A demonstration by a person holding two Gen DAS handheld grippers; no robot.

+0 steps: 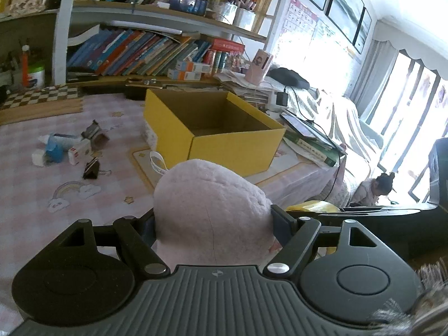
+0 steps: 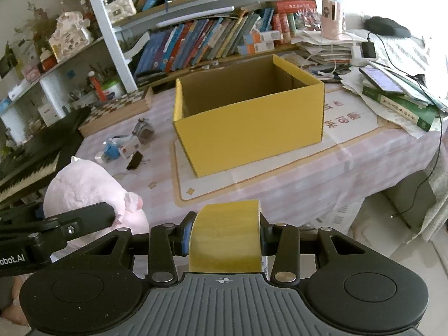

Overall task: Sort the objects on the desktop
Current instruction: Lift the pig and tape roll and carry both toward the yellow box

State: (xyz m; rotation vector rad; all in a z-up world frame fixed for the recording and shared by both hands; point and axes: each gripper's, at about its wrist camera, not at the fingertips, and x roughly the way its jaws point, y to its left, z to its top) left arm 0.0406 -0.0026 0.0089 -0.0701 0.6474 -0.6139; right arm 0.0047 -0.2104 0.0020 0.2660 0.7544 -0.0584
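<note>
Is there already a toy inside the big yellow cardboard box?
No, the yellow cardboard box looks bare inside, showing only its brown walls and floor.

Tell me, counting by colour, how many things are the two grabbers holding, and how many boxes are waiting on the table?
Pink: 1, the plush toy clamped in the left gripper
Yellow: 2, the tape roll clamped in the right gripper, and the open cardboard box on the table, with nothing visible inside
Total: 3

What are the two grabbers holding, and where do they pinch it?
The left gripper squeezes a pink plush toy across its round body. The right gripper pinches a yellow roll of tape by its two flat sides.
</note>
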